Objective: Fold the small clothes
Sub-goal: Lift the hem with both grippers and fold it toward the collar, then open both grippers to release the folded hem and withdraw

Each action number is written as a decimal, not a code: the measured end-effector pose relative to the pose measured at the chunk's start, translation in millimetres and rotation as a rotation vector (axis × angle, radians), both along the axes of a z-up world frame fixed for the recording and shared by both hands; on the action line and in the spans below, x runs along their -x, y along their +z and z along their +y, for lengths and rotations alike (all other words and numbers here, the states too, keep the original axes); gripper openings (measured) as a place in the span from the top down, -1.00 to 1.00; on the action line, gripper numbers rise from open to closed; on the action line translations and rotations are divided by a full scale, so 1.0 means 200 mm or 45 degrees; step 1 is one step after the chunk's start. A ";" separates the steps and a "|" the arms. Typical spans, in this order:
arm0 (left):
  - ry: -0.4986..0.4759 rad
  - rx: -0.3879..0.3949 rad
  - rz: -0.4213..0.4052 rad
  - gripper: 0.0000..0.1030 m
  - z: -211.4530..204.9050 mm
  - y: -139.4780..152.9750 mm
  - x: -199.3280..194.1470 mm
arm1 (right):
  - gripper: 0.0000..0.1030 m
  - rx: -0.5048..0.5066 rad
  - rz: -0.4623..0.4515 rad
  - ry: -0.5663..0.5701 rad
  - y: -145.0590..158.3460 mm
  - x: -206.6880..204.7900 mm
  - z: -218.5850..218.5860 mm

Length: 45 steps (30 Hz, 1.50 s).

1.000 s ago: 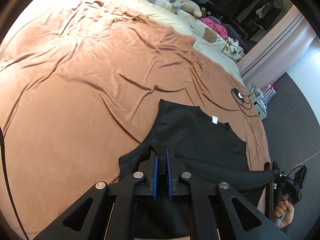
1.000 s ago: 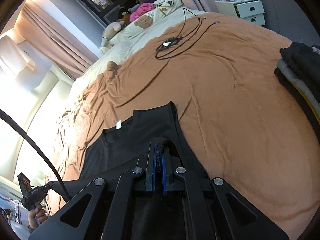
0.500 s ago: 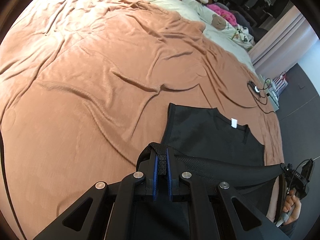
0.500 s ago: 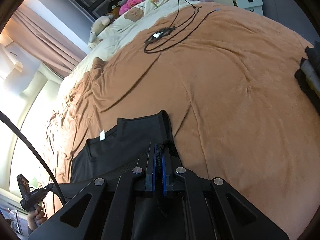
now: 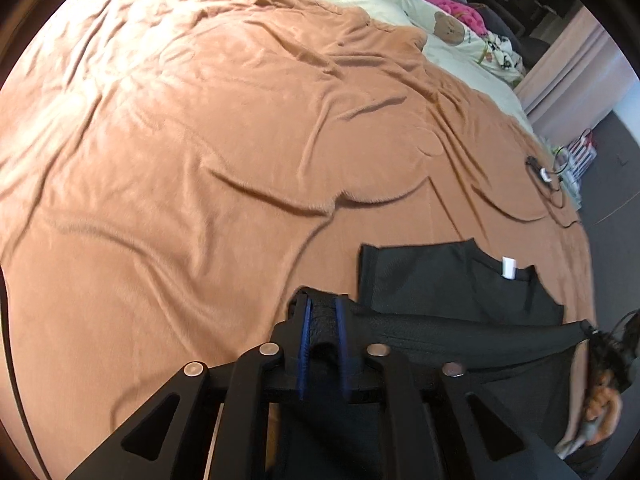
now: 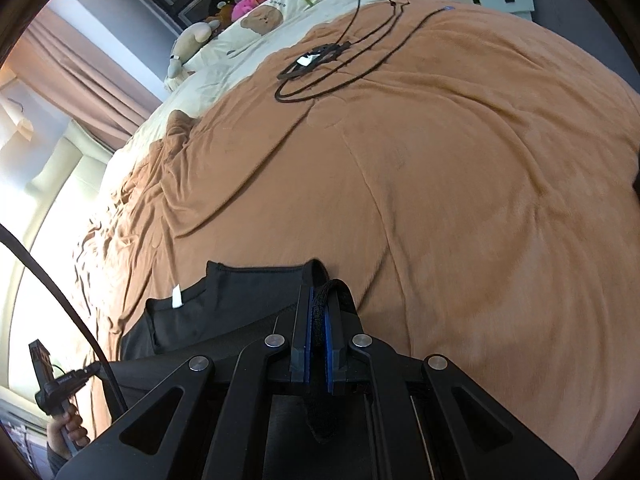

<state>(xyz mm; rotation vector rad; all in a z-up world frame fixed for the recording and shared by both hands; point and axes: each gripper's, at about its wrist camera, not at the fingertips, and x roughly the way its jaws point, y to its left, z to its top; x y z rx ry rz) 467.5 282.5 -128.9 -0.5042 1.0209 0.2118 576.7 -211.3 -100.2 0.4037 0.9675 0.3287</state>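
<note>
While both point steeply down at the bed, left gripper [image 5: 322, 312] has just been opening around black top [image 5: 448, 284]; right gripper [image 6: 318, 308] clamps it.

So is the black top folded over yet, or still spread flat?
Partly folded: the black top has its near edge doubled toward the collar, pinched by the right tongs; the left tongs have just been opening around it.

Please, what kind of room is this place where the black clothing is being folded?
Most likely a bedroom. The black top lies on a wide bed under a brown blanket, soft toys sit by the pillows at its head, and long curtains hang along the wall.
</note>
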 end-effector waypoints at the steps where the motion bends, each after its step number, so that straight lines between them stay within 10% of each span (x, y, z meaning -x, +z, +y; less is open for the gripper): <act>1: 0.005 -0.023 0.008 0.29 0.00 0.00 -0.01 | 0.92 -0.008 0.000 0.003 0.00 -0.01 -0.01; 3: 0.013 -0.054 0.000 -0.08 0.01 0.01 -0.01 | 0.77 0.000 -0.004 0.002 -0.01 -0.02 -0.02; 7: -0.040 -0.122 0.003 -0.26 -0.01 0.02 0.02 | -0.37 0.149 -0.053 0.000 0.03 0.03 -0.01; 27: -0.347 -0.394 0.349 -0.57 -0.22 -0.22 -0.02 | -0.37 0.722 0.032 0.395 -0.08 0.06 0.25; 45: -0.239 -0.626 0.278 -0.63 -0.12 -0.21 -0.44 | -0.33 0.725 -0.092 0.153 -0.16 -0.25 0.20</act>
